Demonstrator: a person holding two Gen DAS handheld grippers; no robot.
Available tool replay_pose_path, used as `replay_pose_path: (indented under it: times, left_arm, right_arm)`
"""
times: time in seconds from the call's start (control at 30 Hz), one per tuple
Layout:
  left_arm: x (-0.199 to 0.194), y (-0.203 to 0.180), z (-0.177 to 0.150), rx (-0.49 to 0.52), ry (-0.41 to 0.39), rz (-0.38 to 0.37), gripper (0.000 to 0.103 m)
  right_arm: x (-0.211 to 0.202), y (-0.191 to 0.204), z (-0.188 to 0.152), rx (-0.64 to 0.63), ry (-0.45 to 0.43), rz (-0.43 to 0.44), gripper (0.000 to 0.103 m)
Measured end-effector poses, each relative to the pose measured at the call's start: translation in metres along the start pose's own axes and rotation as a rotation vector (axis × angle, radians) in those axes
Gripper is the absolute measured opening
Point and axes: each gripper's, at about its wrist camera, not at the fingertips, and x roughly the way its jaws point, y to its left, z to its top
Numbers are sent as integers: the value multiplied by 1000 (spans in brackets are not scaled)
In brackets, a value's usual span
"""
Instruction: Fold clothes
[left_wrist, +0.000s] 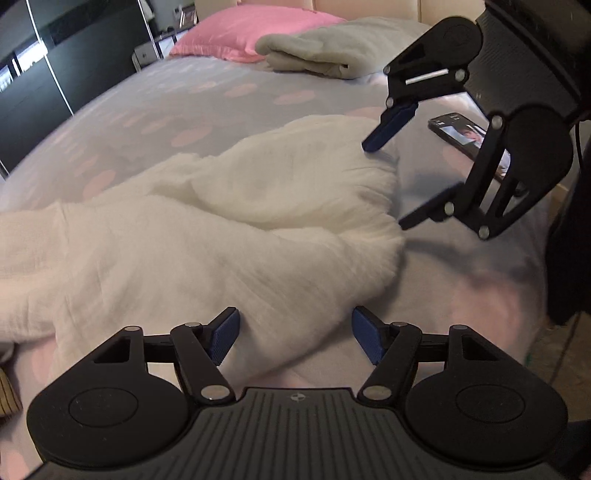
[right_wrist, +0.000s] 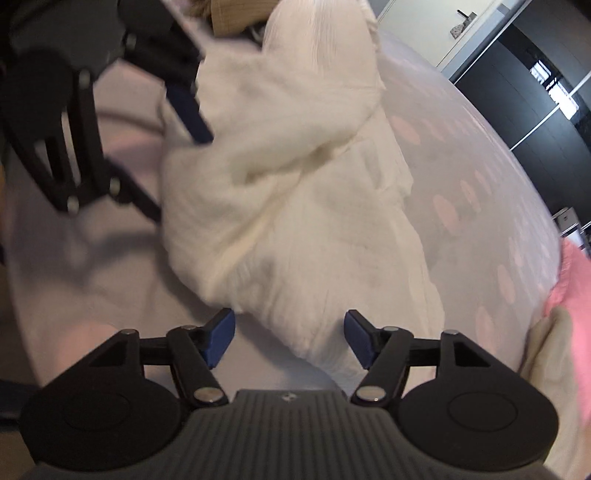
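Note:
A crumpled white garment (left_wrist: 207, 236) lies on the bed, also seen in the right wrist view (right_wrist: 288, 192). My left gripper (left_wrist: 295, 338) is open, its blue pads on either side of the garment's near edge, holding nothing. My right gripper (left_wrist: 384, 184) appears in the left wrist view at the garment's right end, open, its fingertips beside the cloth. In the right wrist view my right gripper (right_wrist: 290, 338) is open over the garment's near end. The left gripper (right_wrist: 181, 177) shows there at upper left, open against the cloth.
The bed (left_wrist: 177, 103) has a grey sheet with pink dots. A pink pillow (left_wrist: 243, 26) and a folded beige blanket (left_wrist: 332, 48) lie at the head. A phone (left_wrist: 461, 134) lies on the sheet to the right. Dark wardrobe doors (left_wrist: 44, 74) stand at left.

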Motion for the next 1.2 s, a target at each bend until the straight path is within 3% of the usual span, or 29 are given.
replay_pose_path:
  times: [0.07, 0.13, 0.2, 0.27, 0.53, 0.73, 0.97, 1.03, 1.1, 1.2]
  left_arm:
    - [8, 3, 2, -7, -10, 24, 40]
    - [11, 15, 5, -77, -1, 2, 26]
    - [8, 27, 8, -163, -1, -34, 10]
    - [2, 37, 11, -237, -5, -74, 3]
    - [-36, 35, 49, -334, -30, -258, 1]
    - [-52, 11, 109, -353, -97, -418, 1]
    - [-48, -36, 181, -343, -181, -615, 0]
    - [-42, -49, 194, -343, -195, -664, 0]
    - [-35, -60, 201, -333, -184, -633, 0]
    - [-26, -56, 192, -336, -156, -575, 20]
  right_arm:
    - [10, -1, -2, -21, 26, -37, 67]
    - [16, -5, -4, -16, 57, -40, 58]
    - [19, -12, -3, 5, 88, -62, 25]
    - [19, -23, -3, 55, 114, -111, 17]
    - [-14, -89, -4, 253, 83, -245, 12]
    - [-46, -147, -12, 361, 25, -398, 11]
    - [-74, -201, -48, 505, 4, -566, 11]
    - [-74, -213, -60, 544, 16, -578, 11]
    - [-71, -222, -73, 582, 38, -571, 13]
    - [-56, -222, -85, 586, 116, -572, 26]
